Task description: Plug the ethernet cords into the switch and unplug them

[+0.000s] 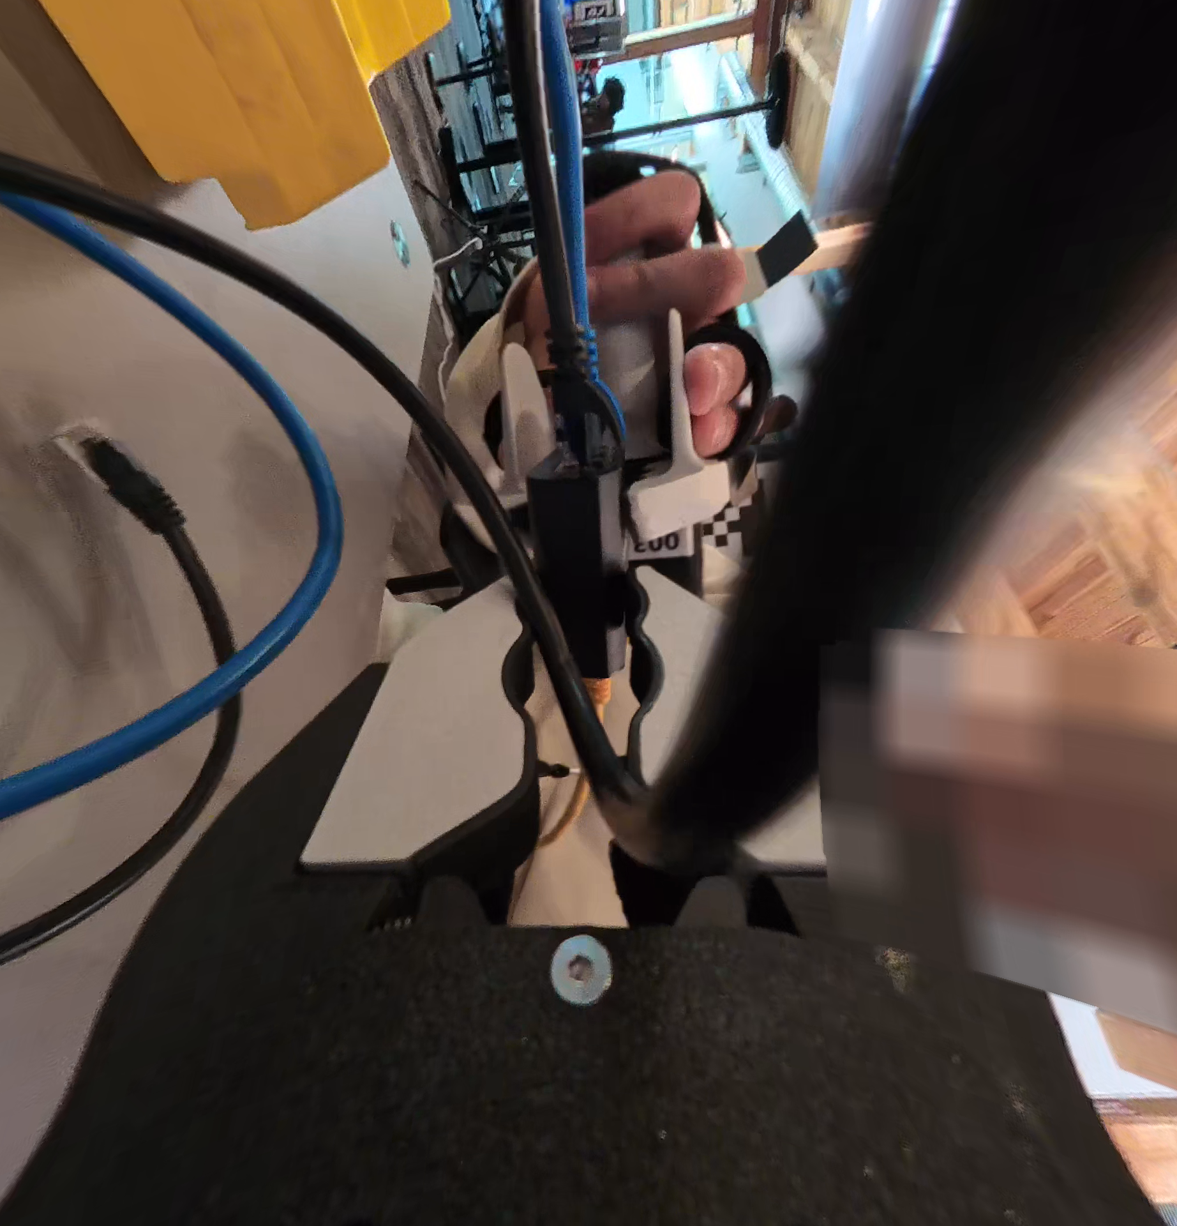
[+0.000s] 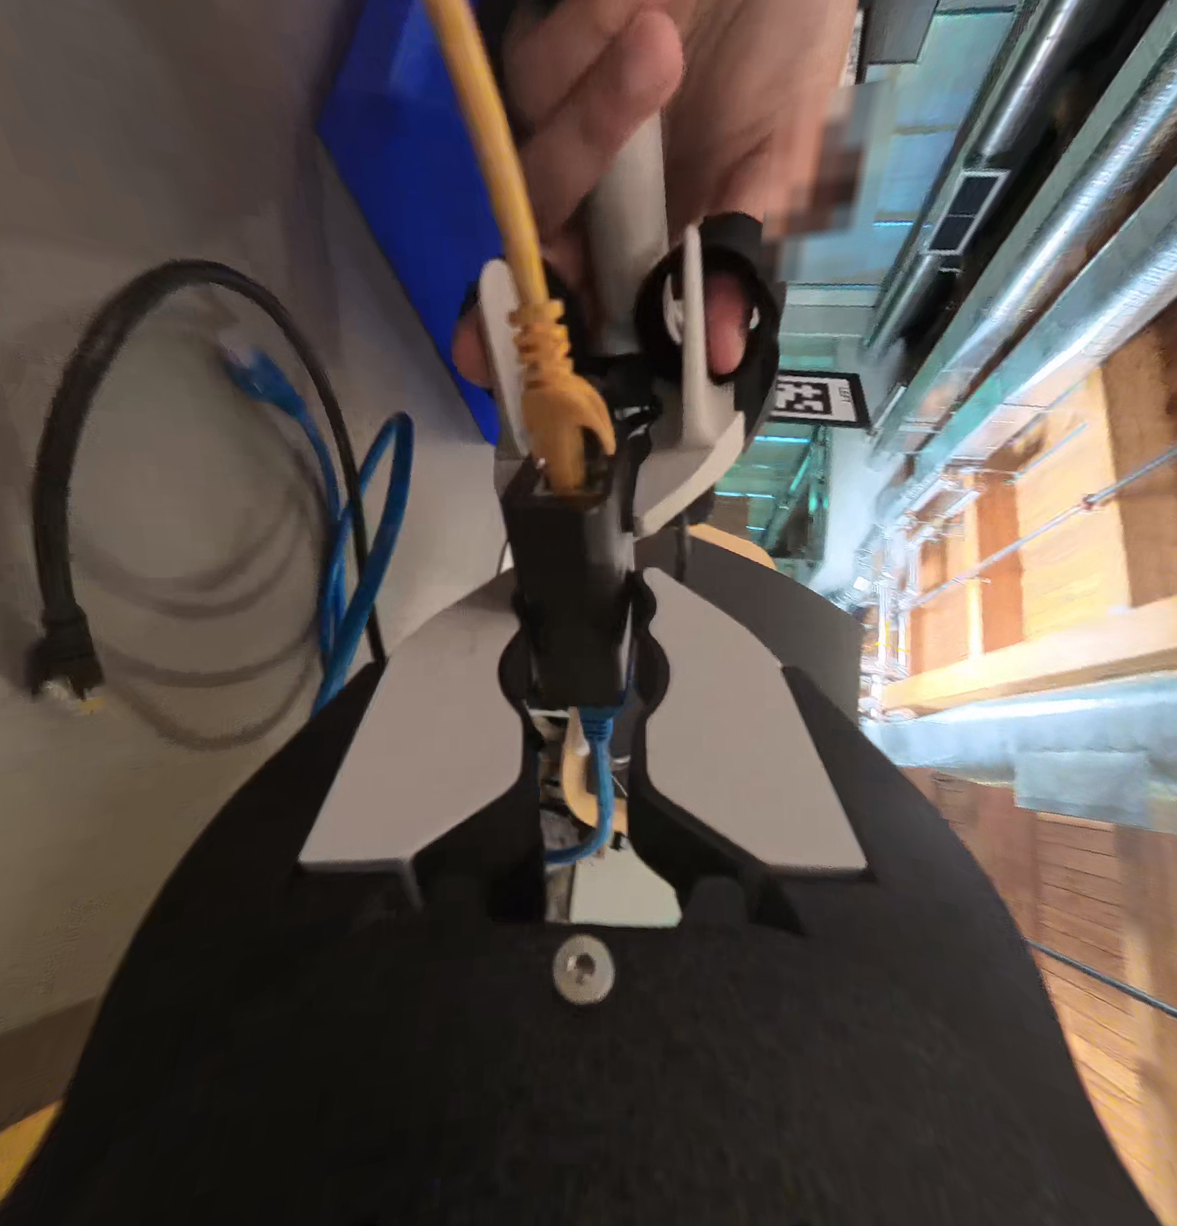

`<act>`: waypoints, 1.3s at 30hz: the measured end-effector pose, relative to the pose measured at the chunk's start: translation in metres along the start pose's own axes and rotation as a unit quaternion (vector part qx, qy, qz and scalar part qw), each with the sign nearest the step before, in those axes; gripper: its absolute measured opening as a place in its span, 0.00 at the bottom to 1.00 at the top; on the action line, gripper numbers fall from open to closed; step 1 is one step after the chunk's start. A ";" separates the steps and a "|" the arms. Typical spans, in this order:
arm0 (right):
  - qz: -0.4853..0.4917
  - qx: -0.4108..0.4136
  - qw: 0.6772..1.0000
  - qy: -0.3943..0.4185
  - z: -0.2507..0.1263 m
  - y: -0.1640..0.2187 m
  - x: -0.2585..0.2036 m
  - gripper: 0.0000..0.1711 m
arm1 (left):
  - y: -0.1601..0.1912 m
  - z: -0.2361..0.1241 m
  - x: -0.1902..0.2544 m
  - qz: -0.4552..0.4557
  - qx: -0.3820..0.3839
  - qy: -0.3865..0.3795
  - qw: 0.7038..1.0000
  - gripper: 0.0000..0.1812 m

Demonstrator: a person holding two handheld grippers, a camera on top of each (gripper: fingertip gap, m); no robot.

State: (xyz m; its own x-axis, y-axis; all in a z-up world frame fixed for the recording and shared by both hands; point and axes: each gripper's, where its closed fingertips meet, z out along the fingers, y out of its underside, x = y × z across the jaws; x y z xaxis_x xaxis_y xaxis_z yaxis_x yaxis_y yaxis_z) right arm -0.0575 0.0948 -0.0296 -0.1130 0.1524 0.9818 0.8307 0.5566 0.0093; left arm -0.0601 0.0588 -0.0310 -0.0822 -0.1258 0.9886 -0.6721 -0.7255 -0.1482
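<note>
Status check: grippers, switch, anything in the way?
Both grippers, left and right, shut on switch. Yellow cord plugged one end, blue cord the other. Black cord drapes across left gripper.

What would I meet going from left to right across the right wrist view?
Black cord → loose blue cord → blue box → yellow cord → black switch held in the tongs → square marker → wooden shelving.
</note>
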 end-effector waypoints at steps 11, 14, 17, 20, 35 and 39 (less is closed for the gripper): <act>0.169 -0.029 0.981 0.090 0.015 0.029 -0.015 0.14 | 0.014 -0.046 0.001 0.205 0.163 -0.173 0.949 0.17; 0.141 -0.008 0.981 0.130 0.024 0.020 -0.027 0.14 | 0.027 -0.037 -0.007 0.172 0.186 -0.126 0.959 0.20; 0.132 0.025 0.979 0.152 0.030 0.013 -0.038 0.14 | 0.025 -0.036 -0.016 0.138 0.234 -0.065 0.960 0.16; 0.102 0.035 0.981 0.163 0.028 0.008 -0.038 0.14 | 0.019 -0.038 -0.031 0.094 0.259 -0.028 0.961 0.16; 0.096 0.072 0.979 0.167 0.025 0.004 -0.037 0.14 | 0.013 -0.007 -0.039 0.078 0.216 -0.019 0.973 0.15; 0.079 0.081 0.976 0.186 0.028 0.010 -0.029 0.14 | 0.002 -0.013 -0.035 0.071 0.215 -0.015 0.974 0.13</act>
State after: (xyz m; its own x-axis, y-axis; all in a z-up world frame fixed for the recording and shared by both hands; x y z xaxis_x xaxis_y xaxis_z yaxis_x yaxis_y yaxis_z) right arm -0.0609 0.1184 -0.0634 0.2408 -0.0436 0.9696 0.7218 0.6759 -0.1489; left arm -0.0683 0.0707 -0.0655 -0.1260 -0.2607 0.9572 -0.2857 -0.9145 -0.2867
